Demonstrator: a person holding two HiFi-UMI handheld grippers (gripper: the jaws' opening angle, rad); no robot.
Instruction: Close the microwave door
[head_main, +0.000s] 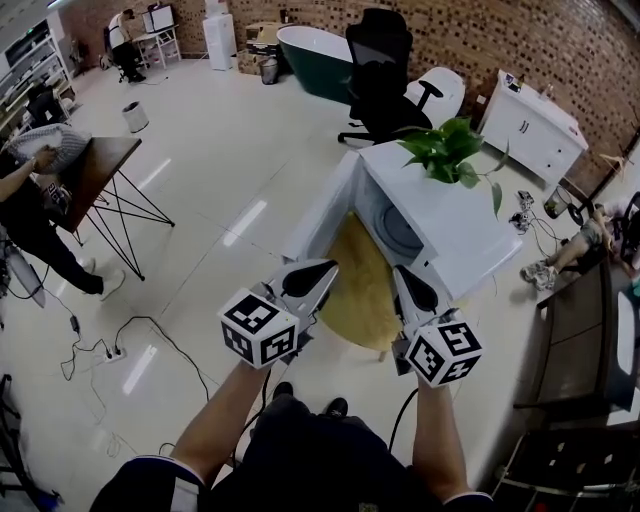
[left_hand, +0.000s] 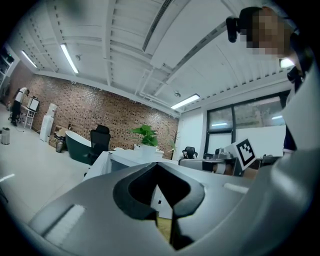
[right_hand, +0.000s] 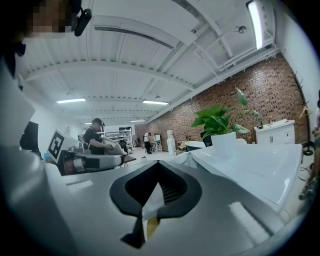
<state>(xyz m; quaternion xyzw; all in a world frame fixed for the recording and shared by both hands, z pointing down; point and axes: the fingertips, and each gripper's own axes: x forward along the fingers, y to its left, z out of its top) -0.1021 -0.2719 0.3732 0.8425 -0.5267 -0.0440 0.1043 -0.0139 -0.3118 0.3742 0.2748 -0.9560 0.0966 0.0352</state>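
Observation:
A white microwave (head_main: 455, 215) stands on a round yellowish table (head_main: 365, 295), with a potted plant (head_main: 447, 152) on top. Its door (head_main: 322, 208) hangs wide open to the left and shows the cavity with its turntable (head_main: 397, 228). My left gripper (head_main: 325, 270) is shut and empty, just short of the door's lower edge. My right gripper (head_main: 404, 273) is also shut and empty, in front of the cavity. The left gripper view shows the left gripper (left_hand: 171, 220) aimed at the microwave (left_hand: 127, 160). In the right gripper view the right gripper (right_hand: 143, 222) lies beside the microwave top (right_hand: 250, 162).
Behind the microwave are a black office chair (head_main: 378, 70), a dark bathtub (head_main: 315, 60) and a white cabinet (head_main: 530, 125). A person works at a trestle table (head_main: 100, 165) on the left. Cables and a power strip (head_main: 110, 352) lie on the floor. A dark desk (head_main: 570, 340) stands on the right.

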